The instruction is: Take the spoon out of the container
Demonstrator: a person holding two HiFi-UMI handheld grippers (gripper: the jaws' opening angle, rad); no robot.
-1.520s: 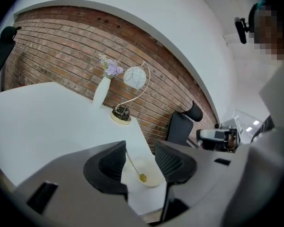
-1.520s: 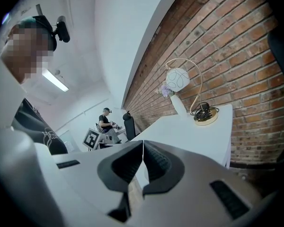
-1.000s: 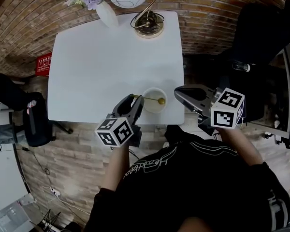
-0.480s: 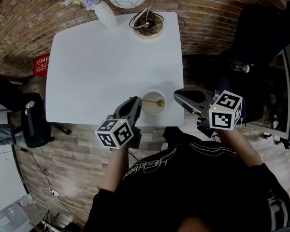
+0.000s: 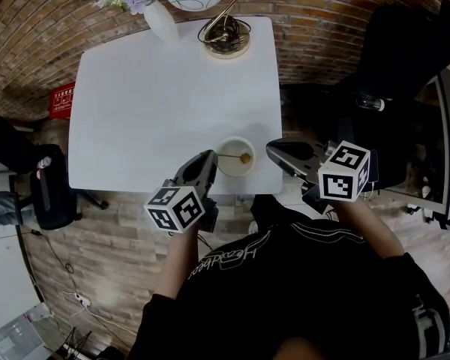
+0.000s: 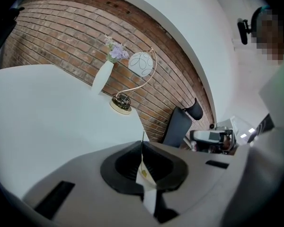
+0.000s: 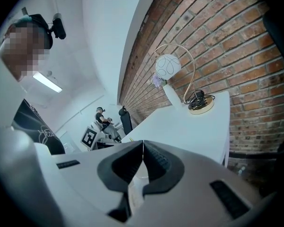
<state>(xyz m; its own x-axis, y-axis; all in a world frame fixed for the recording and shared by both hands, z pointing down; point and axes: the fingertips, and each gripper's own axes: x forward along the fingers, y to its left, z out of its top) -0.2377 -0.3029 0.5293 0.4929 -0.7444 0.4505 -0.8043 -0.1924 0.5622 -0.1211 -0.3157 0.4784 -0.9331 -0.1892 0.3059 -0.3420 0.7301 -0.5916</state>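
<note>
On my left gripper (image 6: 143, 144) the fingers, apart a second ago, are now clamping the spoon (image 5: 244, 157) handle between them (right gripper (image 7: 142, 148) clenched, empty). Lifting it from the container (image 5: 223, 169) looks ready.

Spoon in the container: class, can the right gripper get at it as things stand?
Probably yes. The right gripper hangs right of the container with nothing between, and the spoon lies with its bowl end toward it. Its jaws are shut, though, and the left gripper seems to pinch the handle.

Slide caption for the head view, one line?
Left gripper closing its jaws on the spoon in the white container; right gripper shut by the table.
</note>
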